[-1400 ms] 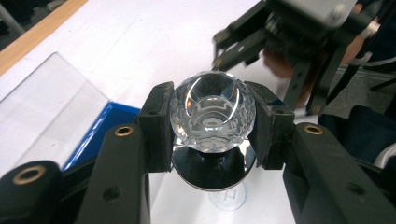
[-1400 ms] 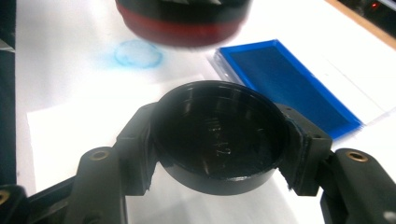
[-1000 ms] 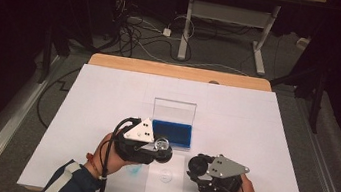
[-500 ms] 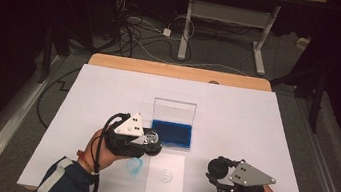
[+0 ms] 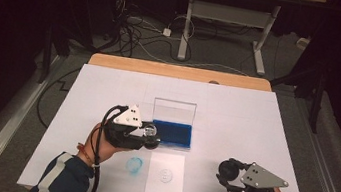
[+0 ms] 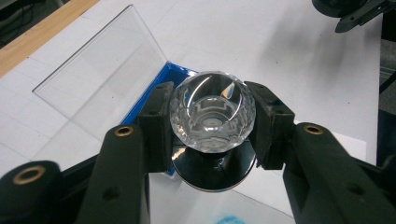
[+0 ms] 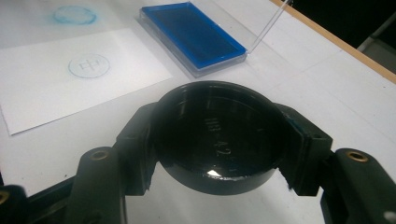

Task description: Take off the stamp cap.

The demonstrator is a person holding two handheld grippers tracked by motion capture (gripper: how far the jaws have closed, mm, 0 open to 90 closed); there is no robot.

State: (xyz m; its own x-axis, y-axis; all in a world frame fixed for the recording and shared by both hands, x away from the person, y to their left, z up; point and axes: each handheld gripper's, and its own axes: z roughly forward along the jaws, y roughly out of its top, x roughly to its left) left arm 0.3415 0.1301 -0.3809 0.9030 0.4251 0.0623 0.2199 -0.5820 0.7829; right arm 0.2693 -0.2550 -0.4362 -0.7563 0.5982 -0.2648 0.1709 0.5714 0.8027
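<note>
Left claw [image 6: 212, 126] is clamped on our clear stamp [image 6: 212, 116], just above the near edge of the blue ink pad [image 5: 172, 133]. The pad's clear lid [image 5: 174, 110] stands up behind it. Right claw [image 7: 219, 140] is clamped on the black cap [image 7: 219, 135], well apart at the table's [image 5: 238, 105] right. Btw. the claws lies a white paper [image 5: 165, 178] w/ a round print [image 5: 166, 176]; a blue smudge [image 5: 134, 164] sits beside it.

A lab or test room is showing here: a white-covered table [image 5: 256, 118] is standing on a dark floor, with cables [image 5: 131, 35] trailing and a desk frame [image 5: 223, 27] behind.
</note>
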